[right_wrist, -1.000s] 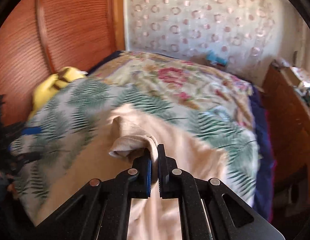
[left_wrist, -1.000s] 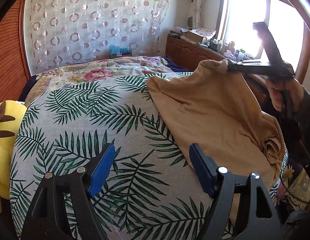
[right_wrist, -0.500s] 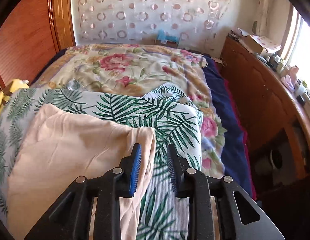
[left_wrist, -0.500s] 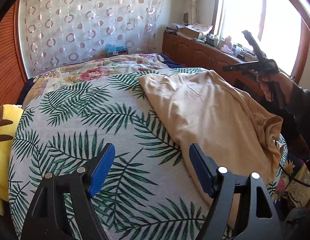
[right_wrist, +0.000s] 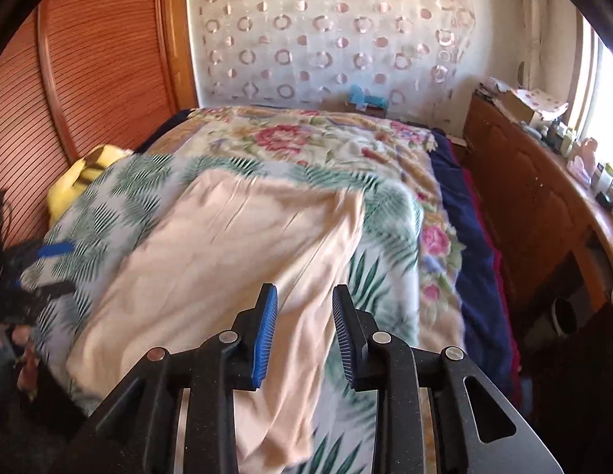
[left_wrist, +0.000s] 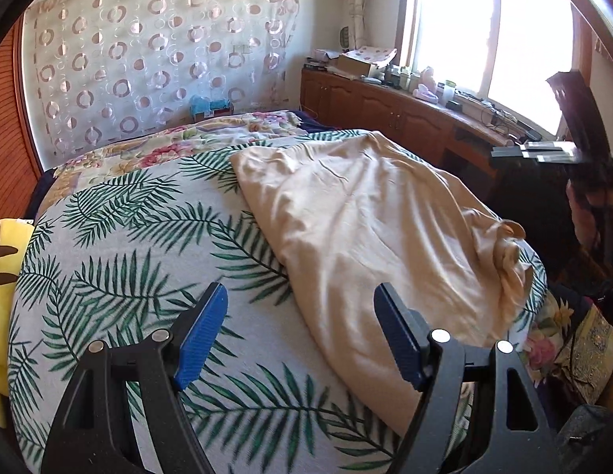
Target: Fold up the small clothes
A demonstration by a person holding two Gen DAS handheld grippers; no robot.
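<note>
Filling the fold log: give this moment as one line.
garment: beige cloth lying on leaf-print bedspread | left gripper: open, empty | right gripper: just opened, empty, above cloth

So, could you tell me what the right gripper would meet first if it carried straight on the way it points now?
Most likely the tan garment: the right gripper, its jaws just opened and empty, points down at the garment's right edge on the leaf-print sheet. Depth is unclear, so it might meet the sheet instead.
</note>
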